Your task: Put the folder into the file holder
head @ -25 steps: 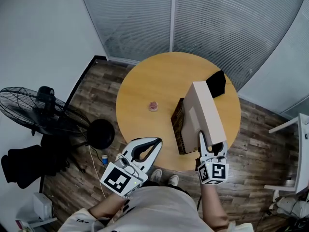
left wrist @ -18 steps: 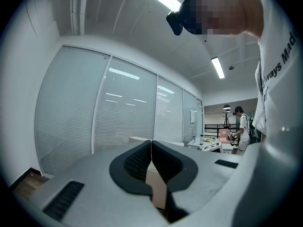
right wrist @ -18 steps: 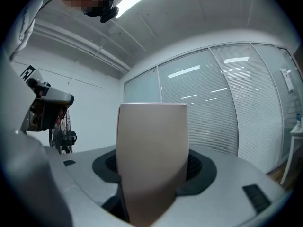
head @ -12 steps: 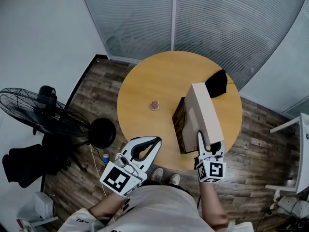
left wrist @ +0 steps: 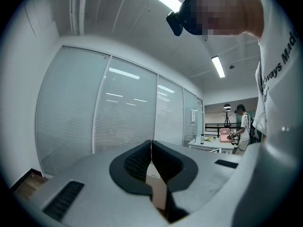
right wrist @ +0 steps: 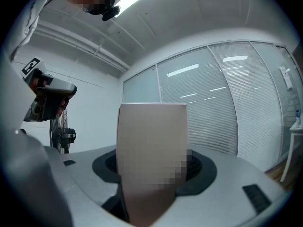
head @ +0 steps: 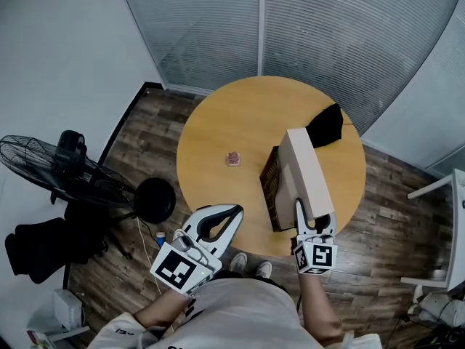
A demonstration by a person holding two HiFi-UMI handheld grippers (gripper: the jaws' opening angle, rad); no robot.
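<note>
A thick beige folder [head: 304, 174] stands tilted over the right part of the round wooden table [head: 218, 129]. My right gripper [head: 311, 222] is shut on its near end. In the right gripper view the folder [right wrist: 151, 160] fills the gap between the jaws. The dark file holder [head: 269, 187] lies on the table just left of and under the folder, partly hidden by it. My left gripper [head: 234, 212] hovers at the table's front edge, left of the folder, shut and holding nothing; its jaws [left wrist: 151, 157] point up at the glass wall.
A black object [head: 325, 125] lies on the table behind the folder, and a small pink thing [head: 232, 158] near the middle. A floor fan [head: 51, 169] stands at the left. White furniture [head: 447, 195] is at the right. A person [left wrist: 244, 126] stands far off.
My right gripper and the folder have shifted slightly left and a little lower over the file holder. The left gripper has not moved.
</note>
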